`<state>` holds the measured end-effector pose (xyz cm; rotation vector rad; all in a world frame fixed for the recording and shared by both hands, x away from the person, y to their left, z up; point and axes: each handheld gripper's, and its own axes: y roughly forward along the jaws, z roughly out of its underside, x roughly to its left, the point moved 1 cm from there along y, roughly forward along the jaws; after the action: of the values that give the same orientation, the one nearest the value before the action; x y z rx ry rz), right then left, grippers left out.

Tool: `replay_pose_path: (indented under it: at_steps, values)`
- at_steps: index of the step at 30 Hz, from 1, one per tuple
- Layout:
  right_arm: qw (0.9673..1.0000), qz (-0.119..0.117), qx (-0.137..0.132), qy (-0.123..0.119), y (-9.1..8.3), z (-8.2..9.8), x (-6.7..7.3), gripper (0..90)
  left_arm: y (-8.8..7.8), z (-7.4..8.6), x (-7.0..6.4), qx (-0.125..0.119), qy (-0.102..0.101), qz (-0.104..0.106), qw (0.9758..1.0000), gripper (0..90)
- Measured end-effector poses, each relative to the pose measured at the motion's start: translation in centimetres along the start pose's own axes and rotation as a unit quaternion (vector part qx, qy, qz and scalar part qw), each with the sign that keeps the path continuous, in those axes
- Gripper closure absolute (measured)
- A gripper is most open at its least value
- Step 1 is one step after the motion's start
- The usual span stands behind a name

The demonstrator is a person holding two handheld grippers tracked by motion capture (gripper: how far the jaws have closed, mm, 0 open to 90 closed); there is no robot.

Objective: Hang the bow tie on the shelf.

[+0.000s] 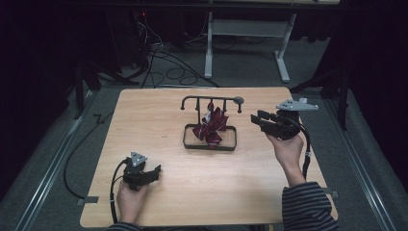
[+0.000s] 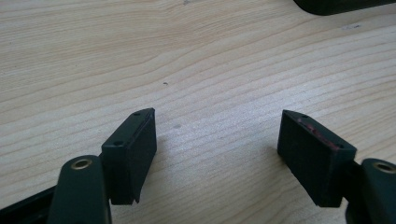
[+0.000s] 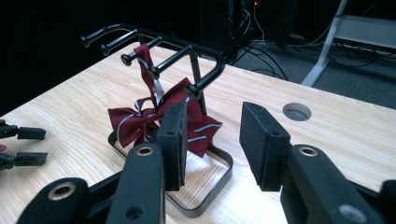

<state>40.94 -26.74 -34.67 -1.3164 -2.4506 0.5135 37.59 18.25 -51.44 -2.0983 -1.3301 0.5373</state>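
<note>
While my left tongs rest low on the surface near me, jaws wide with nothing between them, no grasp exists. Farther out, I hold my right tongs just right of the black rack, jaws partly apart, gripping nothing. The maroon striped bow tie hangs from a rack peg. I judge its removal as entirely outstanding; approach only.

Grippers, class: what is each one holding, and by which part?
Nothing. The left gripper is open over bare table; the right gripper is open, short of the bow tie hanging on the rack.
</note>
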Motion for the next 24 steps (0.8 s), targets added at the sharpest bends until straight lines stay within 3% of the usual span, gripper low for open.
replay_pose_path:
  at_steps: [24]
  values:
    - [0.9994, 0.014, -0.005, 0.032, -2.2, 2.9, -1.5, 62.7, 0.0, 0.0, 0.0, 0.000, 0.000, 0.000, 1.0000, 28.7]
